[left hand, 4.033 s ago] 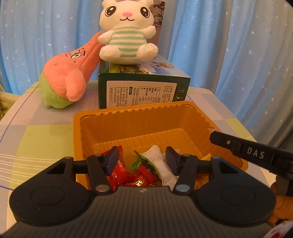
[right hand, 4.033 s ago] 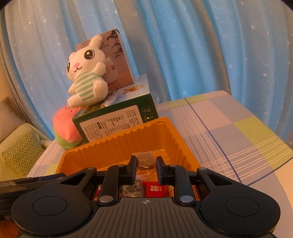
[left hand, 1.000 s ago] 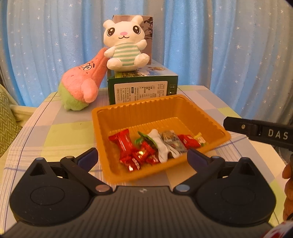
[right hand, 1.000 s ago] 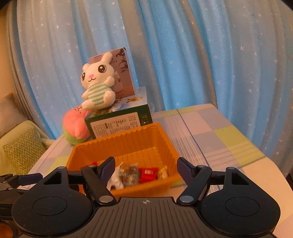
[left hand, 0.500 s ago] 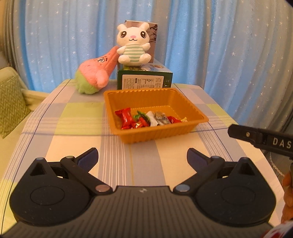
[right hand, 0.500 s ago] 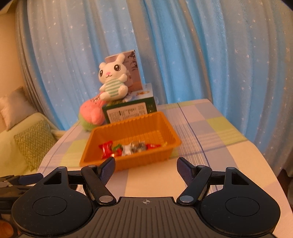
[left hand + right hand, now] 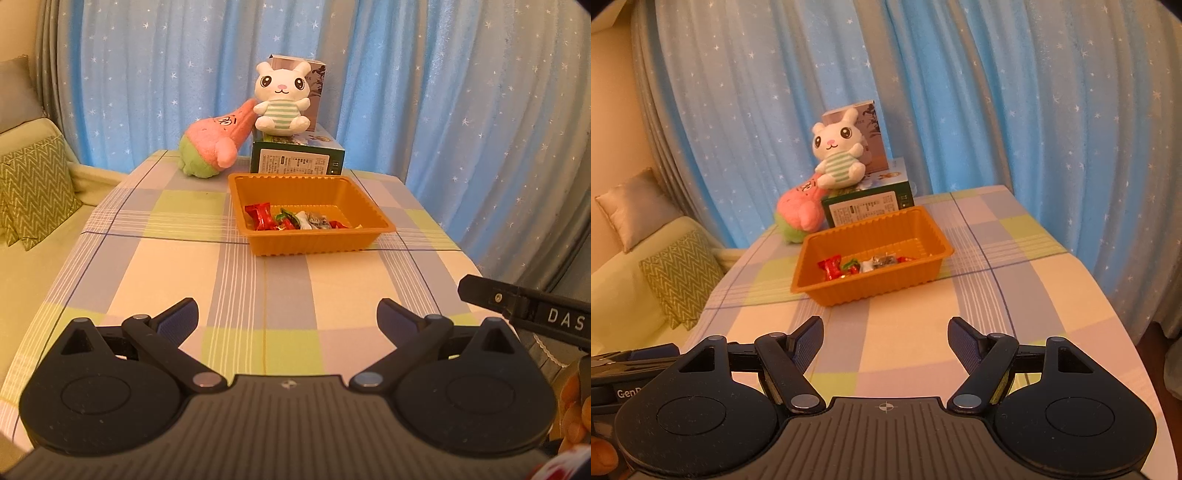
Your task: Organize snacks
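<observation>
snacks all in the tray, both grippers empty
the snacks (image 7: pixel 291 220) lie in the orange tray (image 7: pixel 314 243) on the table (image 7: pixel 177 266). left gripper (image 7: pixel 287 314) and right gripper (image 7: pixel 885 338) jaws are wide, holding nothing. a bump could tip the tray.

Green box (image 7: pixel 297 158) label print too small – snacks (image 7: pixel 295 220) partly behind tray (image 7: pixel 314 245) wall.

Blue star-speckled curtains (image 7: pixel 424 92) hang behind a checked-cloth table (image 7: pixel 177 258), beside a green sofa (image 7: pixel 631 280).
</observation>
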`<state>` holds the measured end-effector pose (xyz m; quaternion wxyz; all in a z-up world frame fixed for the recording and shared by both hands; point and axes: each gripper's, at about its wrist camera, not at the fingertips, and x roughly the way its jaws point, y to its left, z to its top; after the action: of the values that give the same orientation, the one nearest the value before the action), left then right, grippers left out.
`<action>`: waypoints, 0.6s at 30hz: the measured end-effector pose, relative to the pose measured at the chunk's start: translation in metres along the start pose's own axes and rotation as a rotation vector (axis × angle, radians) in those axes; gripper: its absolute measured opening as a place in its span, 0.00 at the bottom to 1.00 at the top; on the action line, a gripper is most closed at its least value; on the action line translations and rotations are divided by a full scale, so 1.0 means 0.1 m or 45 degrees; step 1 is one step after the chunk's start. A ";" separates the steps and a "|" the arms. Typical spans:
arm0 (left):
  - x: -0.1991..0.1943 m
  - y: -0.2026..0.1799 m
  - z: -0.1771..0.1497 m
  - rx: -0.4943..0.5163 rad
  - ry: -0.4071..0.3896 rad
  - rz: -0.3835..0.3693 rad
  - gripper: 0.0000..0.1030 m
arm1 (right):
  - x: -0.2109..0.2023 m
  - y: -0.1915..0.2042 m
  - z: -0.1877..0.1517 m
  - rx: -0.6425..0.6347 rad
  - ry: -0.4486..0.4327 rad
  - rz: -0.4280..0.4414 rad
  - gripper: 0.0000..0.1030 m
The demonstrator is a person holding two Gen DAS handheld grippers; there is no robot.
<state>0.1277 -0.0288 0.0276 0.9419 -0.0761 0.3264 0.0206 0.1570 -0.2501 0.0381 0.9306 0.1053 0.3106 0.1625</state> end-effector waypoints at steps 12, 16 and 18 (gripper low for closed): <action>-0.62 -0.23 -0.17 0.049 -0.015 0.027 0.99 | -0.67 0.05 -0.17 -0.028 0.023 -0.053 0.72; -0.80 -0.30 -0.24 0.078 -0.023 0.036 0.99 | -0.89 0.06 -0.23 -0.032 0.029 -0.076 0.72; -0.88 -0.30 -0.28 0.073 -0.016 0.023 0.99 | -0.98 0.08 -0.28 -0.040 0.043 -0.095 0.72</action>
<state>0.0442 -0.0619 0.0636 0.9455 -0.0459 0.3217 0.0203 0.0647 -0.2763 0.0718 0.9321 0.0764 0.3274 0.1344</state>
